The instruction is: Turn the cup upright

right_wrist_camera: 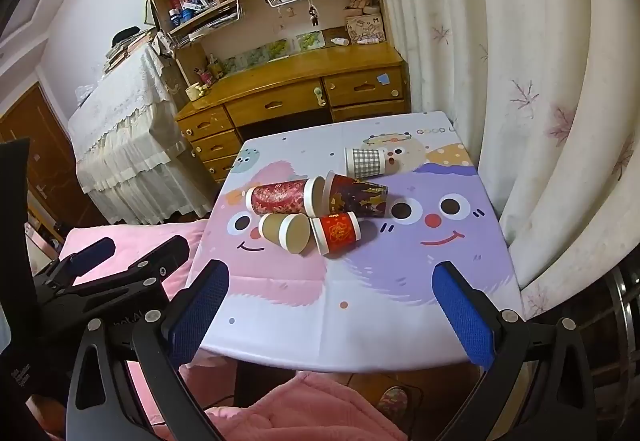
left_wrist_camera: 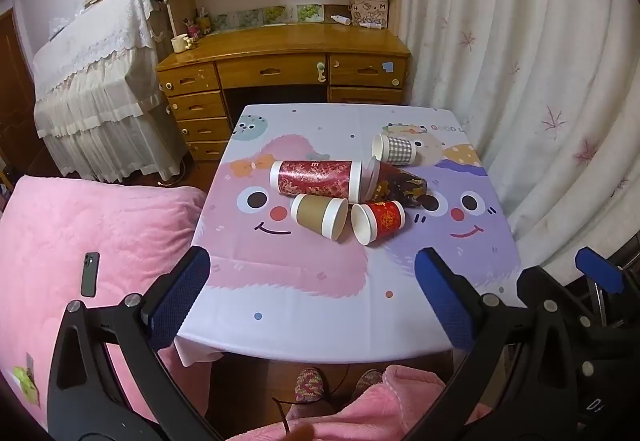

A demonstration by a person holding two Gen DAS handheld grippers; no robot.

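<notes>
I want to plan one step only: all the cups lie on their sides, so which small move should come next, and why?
Probably reach the right gripper, now open and empty, toward the small red cup. It lies on its side nearest the table's front edge, with open space on its right.

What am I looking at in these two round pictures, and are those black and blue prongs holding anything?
No robot arm here: a person holds a two-finger gripper in each hand, each with a fisheye camera looking along its fingers. One picture is from the left gripper, the other from the right gripper. Both are open, hold nothing, and hang at the near edge of a table with a cartoon cloth. Five paper cups lie on their sides in a cluster: a tall red patterned cup, a dark cup behind it, a brown cup, a small red cup and a checked cup farthest back. None is upright yet.
</notes>
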